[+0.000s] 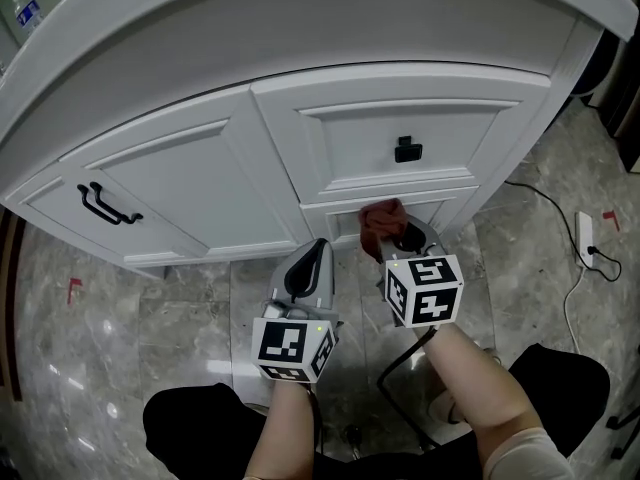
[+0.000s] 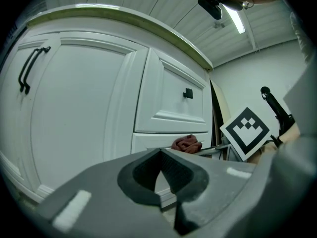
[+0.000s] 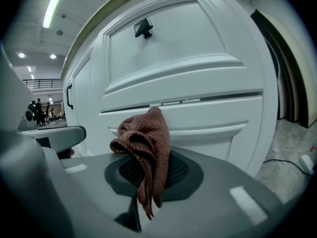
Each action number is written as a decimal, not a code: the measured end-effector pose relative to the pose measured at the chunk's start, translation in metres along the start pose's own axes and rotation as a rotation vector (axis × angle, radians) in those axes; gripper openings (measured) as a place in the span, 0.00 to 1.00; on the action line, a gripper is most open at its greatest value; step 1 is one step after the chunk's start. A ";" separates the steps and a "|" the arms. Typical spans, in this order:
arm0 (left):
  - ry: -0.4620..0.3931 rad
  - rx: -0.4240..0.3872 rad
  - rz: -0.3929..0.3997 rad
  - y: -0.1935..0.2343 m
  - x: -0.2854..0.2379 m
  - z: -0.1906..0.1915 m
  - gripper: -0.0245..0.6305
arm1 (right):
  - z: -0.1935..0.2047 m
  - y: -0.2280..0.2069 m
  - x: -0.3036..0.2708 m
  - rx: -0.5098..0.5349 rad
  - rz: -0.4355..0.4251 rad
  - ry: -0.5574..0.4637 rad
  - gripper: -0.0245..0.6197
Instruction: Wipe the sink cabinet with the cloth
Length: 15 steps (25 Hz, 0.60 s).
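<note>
Hangs idle on the left: left tool [image 1: 318,246], jaws pressed together with nothing between them, aimed at the door of the sink cabinet [image 1: 200,158] ahead. Leaves the black bar handle [image 1: 108,205] up and well off to its left.

Just to the right, bites on the cloth [image 3: 146,143]: right tool [image 1: 405,238], jaws clamped on a bunched rust-brown knit. Carries most of the wad above the jaws, with a short tail drooping below. Points the wad at the lower drawer front [image 3: 208,113] straight ahead, just under the seam, with the black knob [image 1: 407,150] above. Touching or a shade off: cannot tell.

Judged light, soft and floppy. Likely folds under any push, cannot break, and drags rather than slides on painted wood, going by the coarse weave. Best held at the thick bunched middle, with enough wad ahead of the jaws to keep their hard tips off the paint. Calls for gentle, even pressure along the panel mouldings.
</note>
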<state>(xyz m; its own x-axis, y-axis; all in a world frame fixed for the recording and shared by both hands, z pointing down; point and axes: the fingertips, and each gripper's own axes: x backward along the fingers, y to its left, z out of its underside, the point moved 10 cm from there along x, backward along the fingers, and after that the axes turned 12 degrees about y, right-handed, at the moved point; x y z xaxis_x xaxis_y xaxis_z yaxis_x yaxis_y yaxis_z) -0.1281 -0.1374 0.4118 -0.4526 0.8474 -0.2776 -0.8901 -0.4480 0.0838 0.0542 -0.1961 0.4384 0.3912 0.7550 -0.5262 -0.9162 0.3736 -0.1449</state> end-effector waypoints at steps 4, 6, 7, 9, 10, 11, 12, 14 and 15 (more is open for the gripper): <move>0.006 -0.014 0.030 -0.013 -0.008 0.000 0.04 | -0.002 -0.008 0.008 -0.006 0.004 -0.008 0.17; 0.009 -0.020 0.043 -0.018 -0.012 0.000 0.04 | -0.003 -0.014 0.013 -0.015 0.012 -0.017 0.17; 0.011 -0.024 0.050 -0.021 -0.014 0.000 0.04 | -0.003 -0.018 0.016 -0.019 0.019 -0.022 0.17; 0.014 -0.029 0.061 -0.025 -0.018 -0.001 0.04 | -0.004 -0.026 0.022 -0.026 0.036 -0.029 0.17; 0.015 -0.031 0.065 -0.027 -0.019 -0.001 0.04 | -0.003 -0.030 0.024 -0.028 0.045 -0.030 0.17; 0.016 -0.031 0.069 -0.030 -0.021 0.000 0.04 | -0.003 -0.035 0.027 -0.029 0.055 -0.032 0.17; 0.018 -0.032 0.073 -0.032 -0.022 0.000 0.04 | -0.003 -0.040 0.030 -0.031 0.067 -0.034 0.17; 0.023 -0.032 0.084 -0.037 -0.026 0.001 0.04 | -0.002 -0.050 0.035 -0.038 0.093 -0.039 0.17; 0.026 -0.031 0.091 -0.039 -0.028 0.002 0.04 | -0.002 -0.056 0.038 -0.044 0.107 -0.042 0.16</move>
<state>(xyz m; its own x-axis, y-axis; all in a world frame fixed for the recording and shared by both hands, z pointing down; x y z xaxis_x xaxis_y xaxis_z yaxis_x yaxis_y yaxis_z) -0.0806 -0.1432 0.4183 -0.5300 0.7951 -0.2948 -0.8428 -0.5321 0.0802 0.1201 -0.1895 0.4251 0.2933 0.8118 -0.5049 -0.9555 0.2663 -0.1269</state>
